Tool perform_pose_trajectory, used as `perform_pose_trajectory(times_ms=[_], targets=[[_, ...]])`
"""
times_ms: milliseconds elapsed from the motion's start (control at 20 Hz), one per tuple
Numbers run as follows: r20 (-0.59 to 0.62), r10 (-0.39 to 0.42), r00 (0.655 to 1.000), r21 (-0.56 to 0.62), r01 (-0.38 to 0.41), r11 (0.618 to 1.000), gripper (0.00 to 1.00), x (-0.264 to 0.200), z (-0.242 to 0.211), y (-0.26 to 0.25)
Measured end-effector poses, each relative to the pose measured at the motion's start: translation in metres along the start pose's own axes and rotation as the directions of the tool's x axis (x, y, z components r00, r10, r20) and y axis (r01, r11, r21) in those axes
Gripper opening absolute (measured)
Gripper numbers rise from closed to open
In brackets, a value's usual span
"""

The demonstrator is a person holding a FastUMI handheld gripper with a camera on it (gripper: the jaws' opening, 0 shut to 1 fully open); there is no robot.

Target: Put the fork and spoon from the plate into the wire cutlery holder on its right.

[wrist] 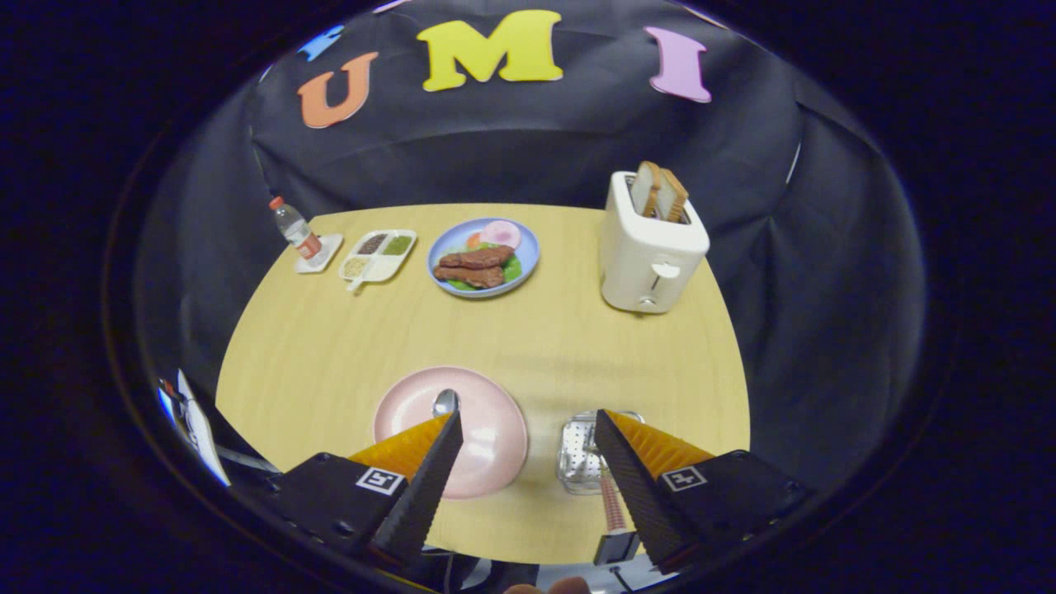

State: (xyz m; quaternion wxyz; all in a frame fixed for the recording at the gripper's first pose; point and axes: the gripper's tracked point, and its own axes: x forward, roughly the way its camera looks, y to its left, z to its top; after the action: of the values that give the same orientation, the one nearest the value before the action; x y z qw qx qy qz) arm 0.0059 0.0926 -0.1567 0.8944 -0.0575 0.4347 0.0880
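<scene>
A pink plate (pixel 487 429) lies on the wooden table just ahead of my left finger. On it lies a metal spoon (pixel 445 402); its bowl peeks out above the left fingertip and the finger hides its handle. The wire cutlery holder (pixel 580 455) stands to the plate's right, partly behind my right finger. A pink ribbed stick with a black end (pixel 610 507) reaches from the holder toward me along the right finger; I cannot tell whether it is the fork. My gripper (pixel 528 417) is open, hovering above the gap between plate and holder, with nothing between its fingers.
At the far side of the table stand a white toaster (pixel 652 247) with two bread slices, a blue plate of food (pixel 483 257), a white divided tray (pixel 378 254) and a water bottle (pixel 293 224) on a coaster. Bare tabletop (pixel 528 338) lies between them and the pink plate.
</scene>
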Motion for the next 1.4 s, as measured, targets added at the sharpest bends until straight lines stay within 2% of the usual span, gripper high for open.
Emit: perform_pose_trajectory(times_ms=[150, 300, 400, 550, 700, 1050, 1150, 1200, 1300, 1350, 1400], targets=[[0.027, 0.028, 0.999, -0.016, -0.027, 1.0, 0.97, 0.02, -0.031, 0.048], [0.032, 0.02, 0.999, 0.073, -0.022, 0.997, 0.98, 0.043, -0.061, 0.078], [0.014, 0.006, 1.0, 0.107, -0.007, 0.994, 0.98, 0.057, -0.081, 0.09], [-0.011, -0.039, 0.999, 0.099, 0.04, 0.994, 0.97, 0.075, -0.101, 0.093], [-0.056, -0.03, 0.998, 0.097, 0.035, 0.995, 0.93, 0.089, -0.118, 0.1], [-0.15, -0.056, 0.987, 0.09, 0.07, 0.993, 0.53, 0.112, -0.14, 0.094], [-0.166, -0.073, 0.983, 0.069, 0.085, 0.994, 0.17, 0.111, -0.141, 0.091], [-0.165, -0.068, 0.984, 0.067, 0.08, 0.995, 0.12, 0.113, -0.14, 0.091], [-0.165, -0.072, 0.984, 0.057, 0.082, 0.995, 0.12, 0.109, -0.135, 0.086], [-0.169, -0.065, 0.983, 0.061, 0.077, 0.995, 0.03, 0.105, -0.134, 0.084], [-0.176, -0.055, 0.983, 0.064, 0.067, 0.996, 0.03, 0.102, -0.132, 0.085]])
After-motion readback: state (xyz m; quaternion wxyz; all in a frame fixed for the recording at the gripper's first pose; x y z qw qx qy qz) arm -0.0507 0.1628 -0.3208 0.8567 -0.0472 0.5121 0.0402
